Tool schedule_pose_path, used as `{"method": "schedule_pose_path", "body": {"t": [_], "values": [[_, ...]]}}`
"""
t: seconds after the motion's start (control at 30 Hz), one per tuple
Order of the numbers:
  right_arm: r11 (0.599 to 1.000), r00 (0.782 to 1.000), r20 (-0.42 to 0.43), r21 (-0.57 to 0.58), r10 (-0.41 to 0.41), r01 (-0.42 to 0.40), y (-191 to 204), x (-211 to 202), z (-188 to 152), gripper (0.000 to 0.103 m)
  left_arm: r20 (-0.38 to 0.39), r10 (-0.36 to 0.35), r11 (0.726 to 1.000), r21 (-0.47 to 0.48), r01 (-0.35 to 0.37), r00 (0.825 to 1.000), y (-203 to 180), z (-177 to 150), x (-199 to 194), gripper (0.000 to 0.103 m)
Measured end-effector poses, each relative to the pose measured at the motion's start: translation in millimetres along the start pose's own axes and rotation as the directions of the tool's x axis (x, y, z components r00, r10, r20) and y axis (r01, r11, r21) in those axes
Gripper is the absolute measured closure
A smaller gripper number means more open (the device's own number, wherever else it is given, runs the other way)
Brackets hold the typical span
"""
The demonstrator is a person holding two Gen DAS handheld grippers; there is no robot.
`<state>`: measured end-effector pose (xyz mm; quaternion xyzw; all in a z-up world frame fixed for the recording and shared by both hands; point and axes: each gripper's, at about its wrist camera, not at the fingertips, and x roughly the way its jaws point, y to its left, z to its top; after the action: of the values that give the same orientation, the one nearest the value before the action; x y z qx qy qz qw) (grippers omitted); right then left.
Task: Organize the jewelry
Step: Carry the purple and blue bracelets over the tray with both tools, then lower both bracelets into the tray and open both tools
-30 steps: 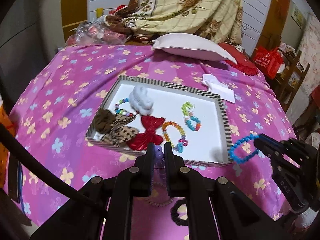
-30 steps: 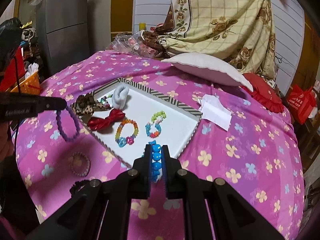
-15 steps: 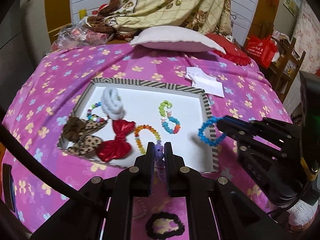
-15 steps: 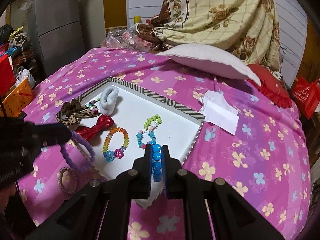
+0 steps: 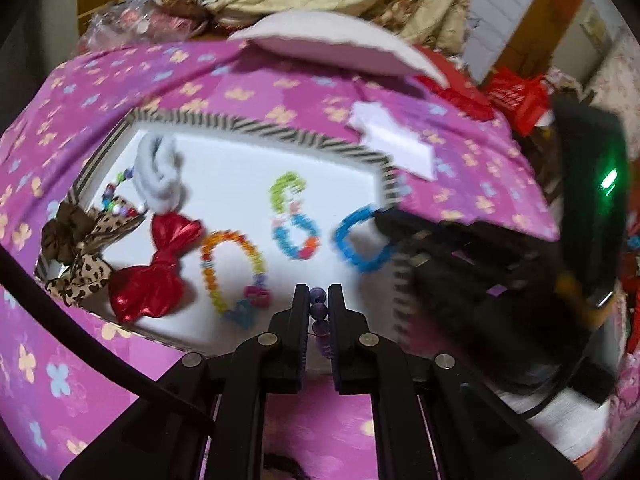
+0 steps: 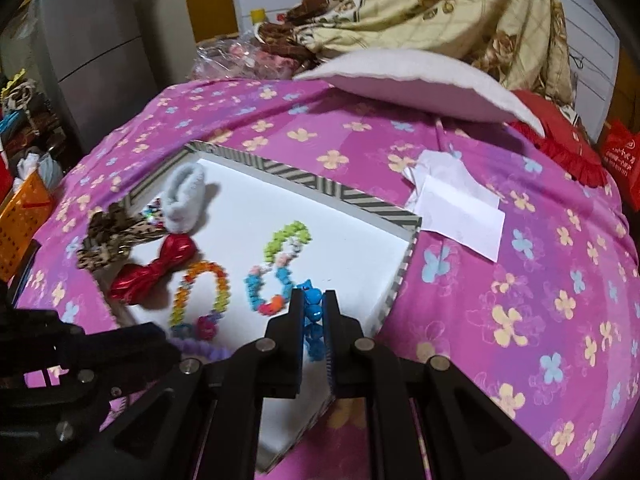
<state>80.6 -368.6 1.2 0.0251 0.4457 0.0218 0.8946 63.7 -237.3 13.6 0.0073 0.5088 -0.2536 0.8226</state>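
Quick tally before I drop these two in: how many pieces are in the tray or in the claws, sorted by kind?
Bead bracelets lying in the tray: 3 (rainbow, green-and-blue, small multicolour one)
Bead bracelets held in claws: 2 (purple, blue)
Bows: 2 (red, leopard)
White scrunchie: 1
Total: 8

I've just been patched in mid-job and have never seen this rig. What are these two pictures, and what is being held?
No robot: a person carries a hand-held gripper in each hand, each with a fisheye camera looking along its fingers. One picture is from the left hand-held gripper, shut on a purple bead bracelet. The other is from the right hand-held gripper, shut on a blue bead bracelet. Both are over a white tray with a striped rim, on a pink flowered cloth. In the tray lie two coloured bracelets, a red bow and a white scrunchie.
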Motion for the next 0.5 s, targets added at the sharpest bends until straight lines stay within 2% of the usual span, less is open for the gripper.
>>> {"method": "schedule_pose_path", "body": {"t": [0.2, 0.5], "values": [[0.998, 1.000, -0.025, 0.061, -0.016, 0.017, -22.9, 31.2, 13.3, 0.094, -0.030, 0.065, 0.998, -0.026, -0.066, 0.997, 23.8, -5.5, 21.9, 0.085], [0.995, 0.999, -0.024, 0.090, -0.038, 0.040, -33.8, 56.6, 21.4, 0.094, -0.064, 0.094, 0.996, -0.001, -0.094, 0.993, 18.2, -5.5, 49.7, 0.085]]}}
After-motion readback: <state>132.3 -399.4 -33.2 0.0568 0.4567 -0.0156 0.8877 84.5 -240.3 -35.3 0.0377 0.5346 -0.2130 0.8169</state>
